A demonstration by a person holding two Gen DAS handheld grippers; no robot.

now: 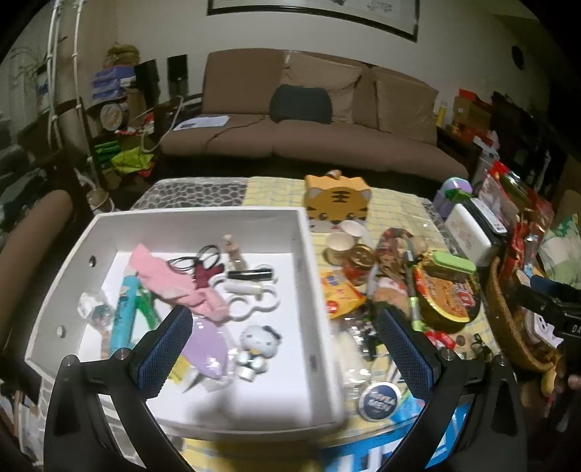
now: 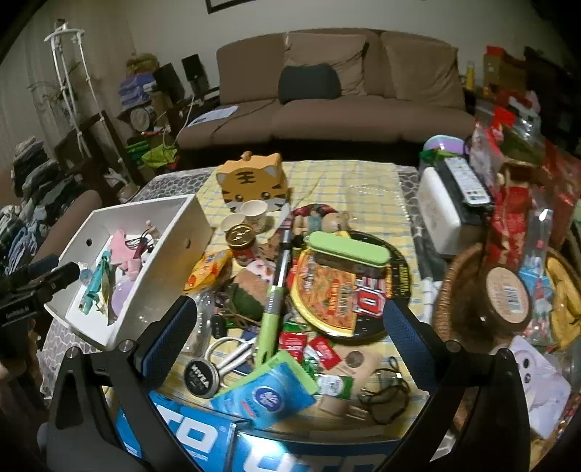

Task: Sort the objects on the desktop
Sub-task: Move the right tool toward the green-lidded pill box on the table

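Fingers [image 1: 405, 348] of both grippers stand wide apart and empty — the left gripper [image 1: 283, 348] over the white bin [image 1: 305, 232] at the tabletop's left edge, the right gripper [image 2: 290, 337] above loose clutter near the front edge, where the blue tissue pack [image 2: 265, 392], probably nearest, wants a slow, square approach.

A brown sofa [image 2: 337, 90] sits against the pale wall [image 1: 254, 32], a dark cushion [image 2: 308, 85] on its seat, a framed picture [image 1: 312, 14] hanging above, and cluttered shelves [image 1: 112, 109] crowd the dim left corner.
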